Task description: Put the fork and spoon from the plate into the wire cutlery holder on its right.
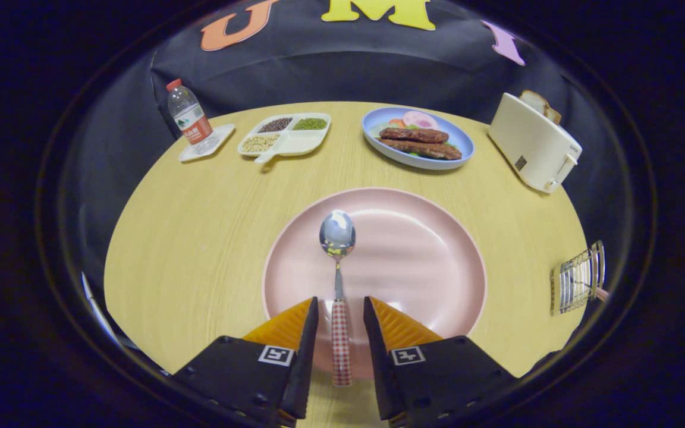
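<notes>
Jaws (341, 321): parted, one finger on each side of the spoon's handle, with a sliver of space showing on both sides; neither finger presses on it.
Spoon (338, 279): lying on the pink plate, its checked red-and-white handle between the fingers, its shiny bowl facing up just ahead of the fingertips and pointing straight away from them.
Pink plate (414, 255): a round plate on the desk, directly ahead of the jaws, its near rim passing under the fingertips.
Wire cutlery holder (577, 279): a small metal-wire rack on the desk, well off to the right of the jaws and beside the pink plate; whether anything sits in it cannot be told.
Desk (200, 238): round, pale wood grain.
Blue plate (417, 138): beyond the pink plate, holding meat pieces and vegetables.
Divided tray (286, 134): beyond and left of the jaws, with beans or grains in three sections.
Water bottle (189, 117): upright on a small white saucer, left of the tray.
Toaster (533, 142): cream-coloured, far right, bread poking out of its top.
</notes>
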Action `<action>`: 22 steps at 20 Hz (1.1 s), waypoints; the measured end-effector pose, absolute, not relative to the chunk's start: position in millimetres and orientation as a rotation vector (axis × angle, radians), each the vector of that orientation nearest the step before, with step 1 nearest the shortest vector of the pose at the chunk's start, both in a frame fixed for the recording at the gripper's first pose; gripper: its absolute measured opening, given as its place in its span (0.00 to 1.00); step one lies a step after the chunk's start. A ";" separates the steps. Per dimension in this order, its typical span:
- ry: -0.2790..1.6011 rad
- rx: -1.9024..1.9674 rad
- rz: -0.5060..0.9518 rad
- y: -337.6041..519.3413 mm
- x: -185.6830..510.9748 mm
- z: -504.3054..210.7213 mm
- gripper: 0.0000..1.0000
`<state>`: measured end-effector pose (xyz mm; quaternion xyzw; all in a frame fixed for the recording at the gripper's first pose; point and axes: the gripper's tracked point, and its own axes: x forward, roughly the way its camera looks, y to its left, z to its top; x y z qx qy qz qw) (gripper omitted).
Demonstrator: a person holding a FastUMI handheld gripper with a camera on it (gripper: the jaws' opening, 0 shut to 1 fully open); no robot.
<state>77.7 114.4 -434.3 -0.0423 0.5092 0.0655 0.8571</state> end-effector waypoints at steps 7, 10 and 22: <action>1.093 -0.096 0.121 115.7 73.2 -438.8 0.12; 1.104 -0.082 0.172 123.4 68.6 -433.1 0.06; 1.011 -0.129 0.257 59.0 38.2 -328.8 0.06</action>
